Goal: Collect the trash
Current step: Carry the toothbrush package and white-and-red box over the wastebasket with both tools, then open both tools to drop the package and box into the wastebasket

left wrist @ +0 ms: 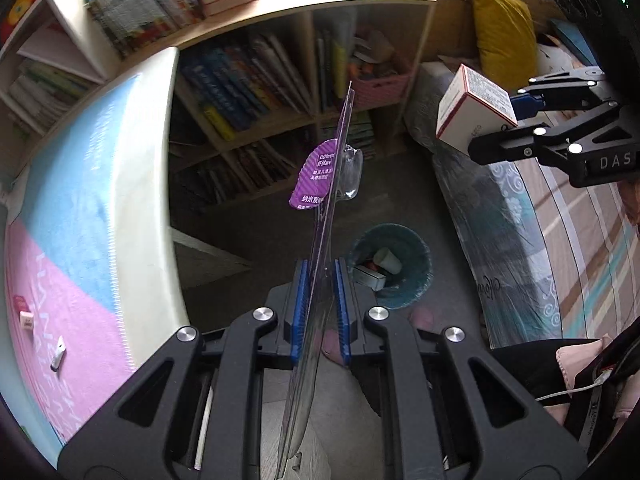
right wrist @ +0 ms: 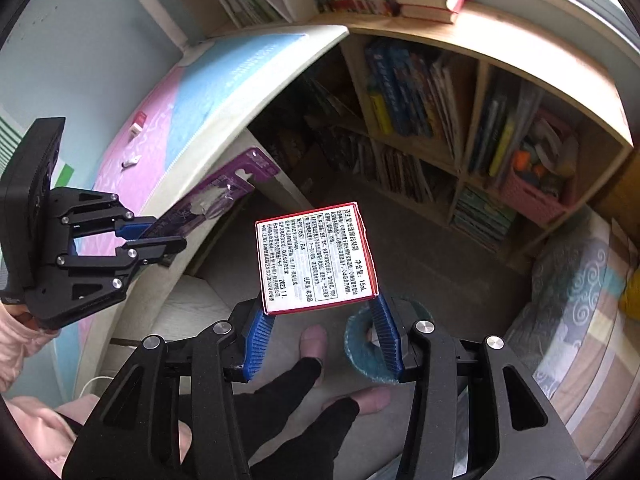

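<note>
My left gripper (left wrist: pixel 320 276) is shut on a flat clear plastic blister pack with a purple card (left wrist: pixel 326 184), held edge-on above the floor; it also shows in the right wrist view (right wrist: pixel 208 208), with the left gripper (right wrist: pixel 156 236). My right gripper (right wrist: pixel 320 316) is shut on a small white box with red edges and printed text (right wrist: pixel 316 258); it also shows in the left wrist view (left wrist: pixel 474 110), held by the right gripper (left wrist: pixel 516 118). A teal trash bin (left wrist: pixel 416 280) holding some trash stands on the floor below, partly hidden behind the right fingers in the right wrist view (right wrist: pixel 360 344).
A desk with a pink and blue mat (left wrist: pixel 68 220) is at the left, with small items (left wrist: pixel 58 354) on it. A bookshelf (left wrist: pixel 260 92) stands behind. A bed (left wrist: pixel 560 240) with a yellow pillow (left wrist: pixel 504 32) is at the right. My foot (right wrist: pixel 316 340) is near the bin.
</note>
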`<state>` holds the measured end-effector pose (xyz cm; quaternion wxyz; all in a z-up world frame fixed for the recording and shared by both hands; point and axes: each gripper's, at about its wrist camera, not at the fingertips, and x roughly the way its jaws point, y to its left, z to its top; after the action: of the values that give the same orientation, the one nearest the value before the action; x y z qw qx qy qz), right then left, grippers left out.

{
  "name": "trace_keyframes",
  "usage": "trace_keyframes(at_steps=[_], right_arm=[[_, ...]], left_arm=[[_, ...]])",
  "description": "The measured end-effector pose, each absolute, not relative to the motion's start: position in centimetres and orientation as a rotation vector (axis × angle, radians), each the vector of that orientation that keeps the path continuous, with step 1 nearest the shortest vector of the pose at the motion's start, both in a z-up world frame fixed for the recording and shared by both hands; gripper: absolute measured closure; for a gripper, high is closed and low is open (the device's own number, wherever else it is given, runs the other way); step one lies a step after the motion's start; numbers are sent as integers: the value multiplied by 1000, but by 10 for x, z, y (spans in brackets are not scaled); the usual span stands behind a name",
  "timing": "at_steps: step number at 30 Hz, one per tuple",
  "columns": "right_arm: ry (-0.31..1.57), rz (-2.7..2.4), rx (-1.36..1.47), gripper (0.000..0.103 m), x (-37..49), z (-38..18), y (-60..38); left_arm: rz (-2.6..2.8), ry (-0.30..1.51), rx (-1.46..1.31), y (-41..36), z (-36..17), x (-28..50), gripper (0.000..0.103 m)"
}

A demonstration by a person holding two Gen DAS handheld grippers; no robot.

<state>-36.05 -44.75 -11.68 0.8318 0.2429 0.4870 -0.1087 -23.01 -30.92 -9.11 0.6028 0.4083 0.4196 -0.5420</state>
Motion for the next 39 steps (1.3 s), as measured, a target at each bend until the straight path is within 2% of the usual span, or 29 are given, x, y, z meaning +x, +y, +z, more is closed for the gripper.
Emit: trace_keyframes(at_steps=[16,39], right_arm=[[1055,-289,624,56,-428,-143,-456],[1094,-314,686,56,-445,-164,-464]], left_arm=[[-1383,1006,1078,-330,-124,-302,91],[-1456,1005,1183,-351,-145,-330,91]])
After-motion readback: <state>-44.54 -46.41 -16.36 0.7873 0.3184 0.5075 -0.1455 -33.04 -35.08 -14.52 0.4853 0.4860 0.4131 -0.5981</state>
